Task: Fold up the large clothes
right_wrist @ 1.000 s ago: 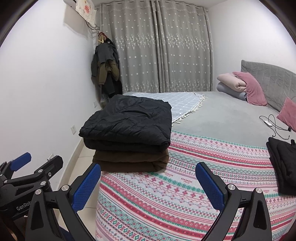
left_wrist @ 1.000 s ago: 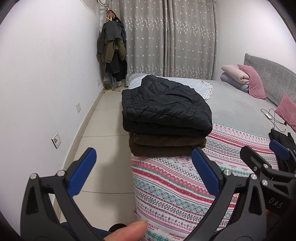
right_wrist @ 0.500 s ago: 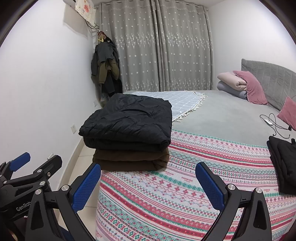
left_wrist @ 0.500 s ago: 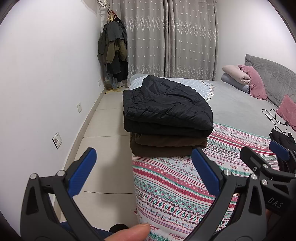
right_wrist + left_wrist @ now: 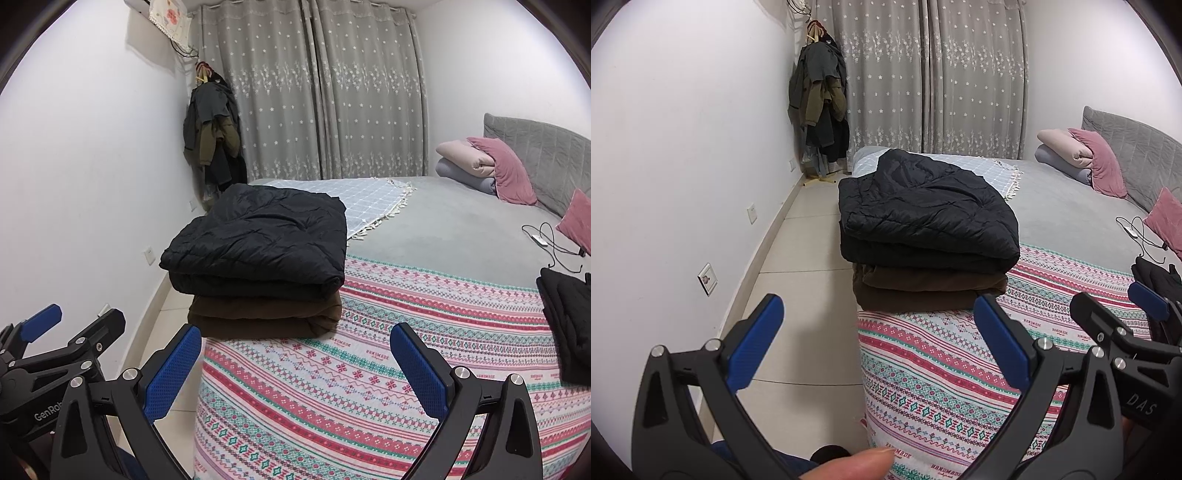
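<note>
Left gripper (image 5: 875,332) and right gripper (image 5: 295,362) both wide, holding nothing, short of the bed (image 5: 443,236). 2 folded garments stacked at its corner: black puffer jacket (image 5: 258,240) on brown garment (image 5: 266,314). Next: dark unfolded garment (image 5: 569,325) at right; lift by 2 separate edges, spread flat on patterned blanket (image 5: 369,387).

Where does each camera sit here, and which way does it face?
Left wrist: on the left gripper, looking along its open fingers over the bed corner at the folded stack; a fingertip and the right gripper show.
Right wrist: on the right gripper, facing the bed and the stack; the left gripper shows at lower left.
Shared: stack, striped cover, curtains, pillows, black garment on the right.
</note>
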A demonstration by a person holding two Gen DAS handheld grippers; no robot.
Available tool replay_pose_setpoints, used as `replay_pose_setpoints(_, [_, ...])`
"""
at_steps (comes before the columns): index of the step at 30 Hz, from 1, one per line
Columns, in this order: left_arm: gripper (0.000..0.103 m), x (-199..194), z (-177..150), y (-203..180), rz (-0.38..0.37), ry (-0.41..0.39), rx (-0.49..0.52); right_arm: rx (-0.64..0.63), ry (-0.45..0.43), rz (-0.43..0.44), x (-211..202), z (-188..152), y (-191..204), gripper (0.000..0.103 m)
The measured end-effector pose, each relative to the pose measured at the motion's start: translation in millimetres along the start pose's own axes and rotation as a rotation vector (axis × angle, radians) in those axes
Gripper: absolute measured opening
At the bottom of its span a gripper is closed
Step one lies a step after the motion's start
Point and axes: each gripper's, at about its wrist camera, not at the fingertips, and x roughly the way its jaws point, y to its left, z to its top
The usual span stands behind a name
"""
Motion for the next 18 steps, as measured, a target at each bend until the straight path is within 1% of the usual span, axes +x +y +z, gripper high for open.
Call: replay_pose_setpoints(18, [0.102, -3.6, -0.4, -1.8, 0.011, 0.0, -0.001, 0.001, 0.002, 0.001, 0.5, 0.7, -0.8, 0.103])
